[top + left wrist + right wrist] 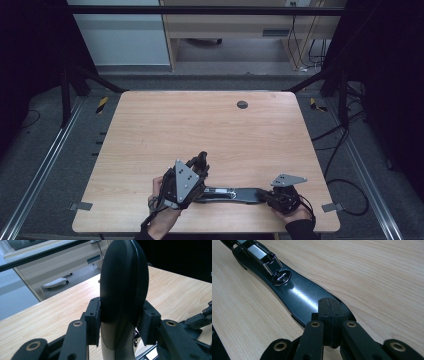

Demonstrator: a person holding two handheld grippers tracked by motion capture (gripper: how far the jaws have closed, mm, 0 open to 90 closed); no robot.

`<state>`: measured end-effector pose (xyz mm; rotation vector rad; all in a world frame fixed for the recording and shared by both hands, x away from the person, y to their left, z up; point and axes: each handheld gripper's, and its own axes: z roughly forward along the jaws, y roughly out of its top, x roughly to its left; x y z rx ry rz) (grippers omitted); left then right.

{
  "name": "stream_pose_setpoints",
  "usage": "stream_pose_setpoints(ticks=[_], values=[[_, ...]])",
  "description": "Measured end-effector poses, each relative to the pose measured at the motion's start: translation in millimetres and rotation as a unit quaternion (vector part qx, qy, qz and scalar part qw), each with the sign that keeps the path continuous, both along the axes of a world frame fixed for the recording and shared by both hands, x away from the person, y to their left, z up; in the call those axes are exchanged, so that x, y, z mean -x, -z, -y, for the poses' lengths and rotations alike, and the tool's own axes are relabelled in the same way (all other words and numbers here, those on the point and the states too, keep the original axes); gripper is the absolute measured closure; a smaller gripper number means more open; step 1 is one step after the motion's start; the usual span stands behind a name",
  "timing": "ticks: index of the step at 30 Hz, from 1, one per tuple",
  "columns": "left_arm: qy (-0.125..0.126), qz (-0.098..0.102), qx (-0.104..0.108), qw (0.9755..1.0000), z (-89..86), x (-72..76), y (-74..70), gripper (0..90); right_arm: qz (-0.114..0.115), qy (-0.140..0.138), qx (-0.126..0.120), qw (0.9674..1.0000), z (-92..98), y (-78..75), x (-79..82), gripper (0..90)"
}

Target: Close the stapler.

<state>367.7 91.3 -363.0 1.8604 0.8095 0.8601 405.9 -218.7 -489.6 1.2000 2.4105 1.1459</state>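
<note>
Left claw [122,322] clamps a black oval part [123,282]; right claw [329,320], pressed closed, pins the glossy black base [299,295] (open battery slot) on the tabletop [374,277]

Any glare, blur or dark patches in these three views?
High view: dark at both sides, table evenly lit, slightly soft. Left gripper view: the black curved piece is close and featureless, background cabinets washed out. Right gripper view: bright glare streak on the glossy black base, far end soft.
</note>
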Motion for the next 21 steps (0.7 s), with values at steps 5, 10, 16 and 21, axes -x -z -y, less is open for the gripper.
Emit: stream_pose_setpoints(ticks=[5, 10, 16, 21], values=[[0.000, 0.004, -0.006, 1.0000, 3.6, 0.6, 0.7, 58.0, 0.000, 0.000, 0.000, 1.0000, 0.0, 0.0, 0.0, 90.0], [0.000, 0.009, -0.012, 0.9999, 7.5, 1.0, 1.5, 57.9, 0.005, -0.001, 0.003, 1.0000, 0.2, 0.6, -0.5, 90.0], [0.000, 0.015, -0.018, 0.9997, 12.7, 1.5, 2.5, 58.0, 0.004, -0.003, 0.006, 1.0000, -0.1, 0.0, -0.1, 90.0], [0.000, 0.019, -0.025, 0.9995, 18.1, 2.1, 3.6, 57.9, 0.006, -0.003, 0.007, 1.0000, -0.4, 0.2, -0.1, 90.0]])
